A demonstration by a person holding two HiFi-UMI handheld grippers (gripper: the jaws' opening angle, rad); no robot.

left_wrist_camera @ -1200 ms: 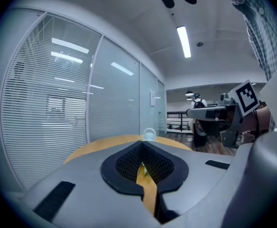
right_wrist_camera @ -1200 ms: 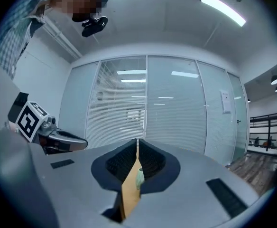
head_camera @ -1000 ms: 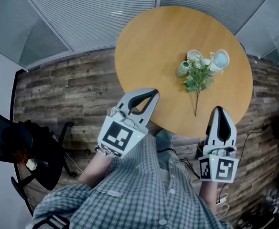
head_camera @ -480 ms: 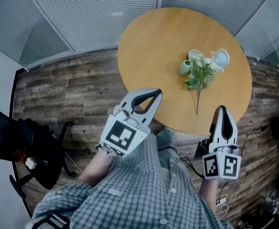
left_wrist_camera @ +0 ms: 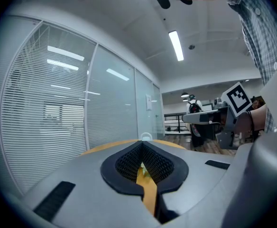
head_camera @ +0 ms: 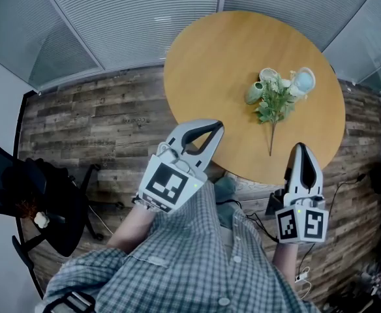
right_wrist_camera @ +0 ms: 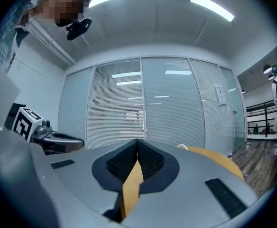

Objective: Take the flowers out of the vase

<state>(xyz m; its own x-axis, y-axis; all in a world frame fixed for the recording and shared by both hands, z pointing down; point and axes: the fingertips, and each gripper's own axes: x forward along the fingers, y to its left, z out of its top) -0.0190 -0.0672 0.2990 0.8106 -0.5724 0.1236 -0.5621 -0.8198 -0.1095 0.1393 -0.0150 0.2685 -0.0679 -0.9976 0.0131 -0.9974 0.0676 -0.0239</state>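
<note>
right hand-held gripper (head_camera: 301,149): closed, empty, flowers (head_camera: 273,103) beyond | left hand-held gripper (head_camera: 216,126): closed, empty

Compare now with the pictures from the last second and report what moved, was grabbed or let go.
Nothing was taken hold of or let go. Only the head view drifted slightly, nudging the table rightward in the picture. The left gripper and right gripper stay shut and empty, short of the flowers, which still lie on the table beside the vases.
</note>
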